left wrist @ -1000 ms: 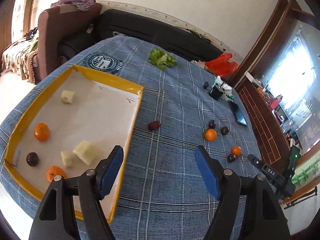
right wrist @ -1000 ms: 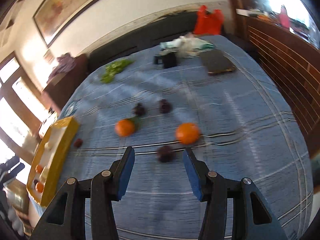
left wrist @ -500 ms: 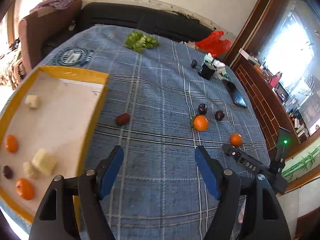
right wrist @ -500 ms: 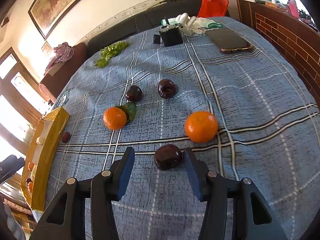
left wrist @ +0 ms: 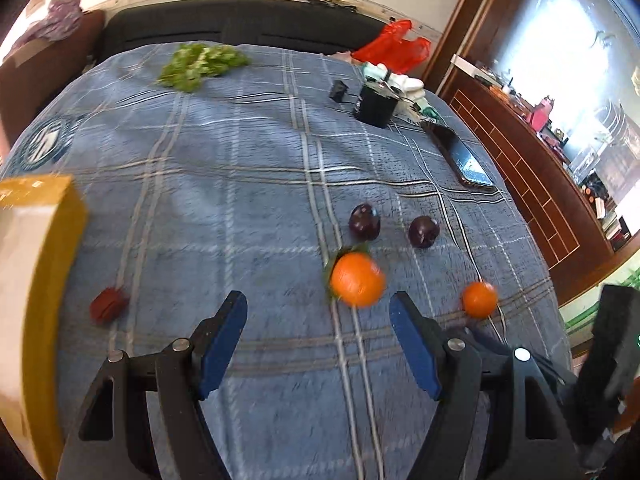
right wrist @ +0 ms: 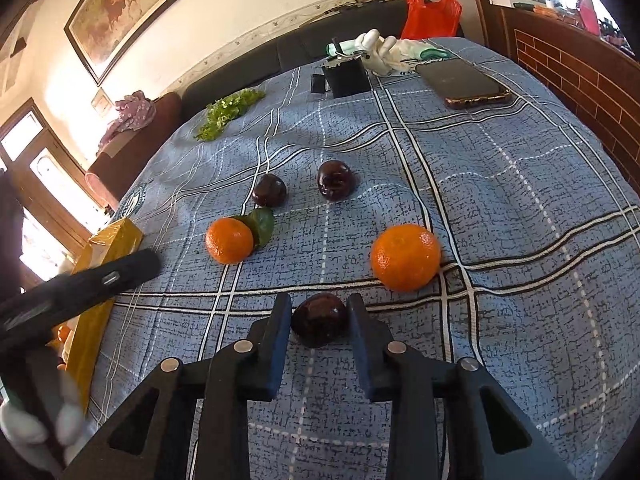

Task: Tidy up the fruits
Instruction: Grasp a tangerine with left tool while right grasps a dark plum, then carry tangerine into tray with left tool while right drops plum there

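My right gripper [right wrist: 319, 316] has its blue pads closed against a dark plum [right wrist: 319, 319] on the blue plaid cloth. An orange [right wrist: 405, 257] lies just right of it, a leafed orange [right wrist: 229, 239] to the left, and two more plums [right wrist: 269, 195] [right wrist: 336, 179] behind. My left gripper [left wrist: 319, 322] is open and empty, hovering just short of the leafed orange [left wrist: 357, 284]. The small orange [left wrist: 479, 299], two plums [left wrist: 364, 221] [left wrist: 423, 231] and a reddish fruit [left wrist: 107, 305] lie around it. The yellow tray [left wrist: 52, 264] is at the far left.
A phone [right wrist: 466, 82], a black box [right wrist: 346, 75], white gloves [right wrist: 382, 50], a red bag [right wrist: 432, 12] and green leaves [right wrist: 228, 110] sit at the far end. A dark sofa runs behind the table. A brick-patterned cabinet stands to the right.
My left gripper swung right, away from the tray, toward the leafed orange. My right gripper moved forward and narrowed its jaws onto the near plum.
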`<action>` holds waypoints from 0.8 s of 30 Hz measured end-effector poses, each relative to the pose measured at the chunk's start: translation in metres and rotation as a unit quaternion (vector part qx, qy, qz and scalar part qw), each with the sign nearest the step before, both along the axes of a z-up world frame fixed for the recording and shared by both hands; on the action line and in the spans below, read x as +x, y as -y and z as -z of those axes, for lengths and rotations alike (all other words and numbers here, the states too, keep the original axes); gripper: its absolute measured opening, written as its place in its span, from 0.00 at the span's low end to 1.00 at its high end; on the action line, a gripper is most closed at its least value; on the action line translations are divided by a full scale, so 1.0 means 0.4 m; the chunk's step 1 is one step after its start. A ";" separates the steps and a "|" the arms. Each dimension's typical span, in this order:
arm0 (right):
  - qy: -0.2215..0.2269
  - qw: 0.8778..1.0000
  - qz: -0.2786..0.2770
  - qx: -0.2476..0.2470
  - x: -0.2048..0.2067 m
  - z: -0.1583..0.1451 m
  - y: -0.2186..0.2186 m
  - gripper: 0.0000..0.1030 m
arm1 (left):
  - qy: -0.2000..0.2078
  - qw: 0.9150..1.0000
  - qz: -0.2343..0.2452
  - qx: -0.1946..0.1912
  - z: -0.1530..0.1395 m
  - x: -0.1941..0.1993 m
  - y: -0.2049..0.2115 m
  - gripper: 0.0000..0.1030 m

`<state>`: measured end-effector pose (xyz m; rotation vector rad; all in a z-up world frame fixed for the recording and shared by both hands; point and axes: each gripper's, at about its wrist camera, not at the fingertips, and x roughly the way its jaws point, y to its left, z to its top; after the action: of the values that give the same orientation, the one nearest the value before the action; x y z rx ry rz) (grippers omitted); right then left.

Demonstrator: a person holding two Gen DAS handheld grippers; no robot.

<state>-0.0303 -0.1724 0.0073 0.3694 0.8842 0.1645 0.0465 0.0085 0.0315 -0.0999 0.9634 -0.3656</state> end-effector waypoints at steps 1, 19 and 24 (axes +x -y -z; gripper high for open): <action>-0.001 1.000 0.000 0.003 0.000 0.001 0.001 0.30 | 0.001 1.000 0.004 0.002 0.008 0.011 0.013 0.70; -0.005 1.000 -0.008 0.003 0.005 0.003 -0.006 0.31 | 0.017 0.996 0.040 0.073 0.064 0.025 0.132 0.33; -0.003 1.000 -0.004 0.003 0.006 0.003 0.001 0.30 | 0.023 0.998 0.024 0.057 0.025 -0.009 0.096 0.33</action>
<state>-0.0277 -0.1728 0.0062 0.3713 0.8917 0.1741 0.0428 -0.0299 0.0215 0.0352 0.9399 -0.3543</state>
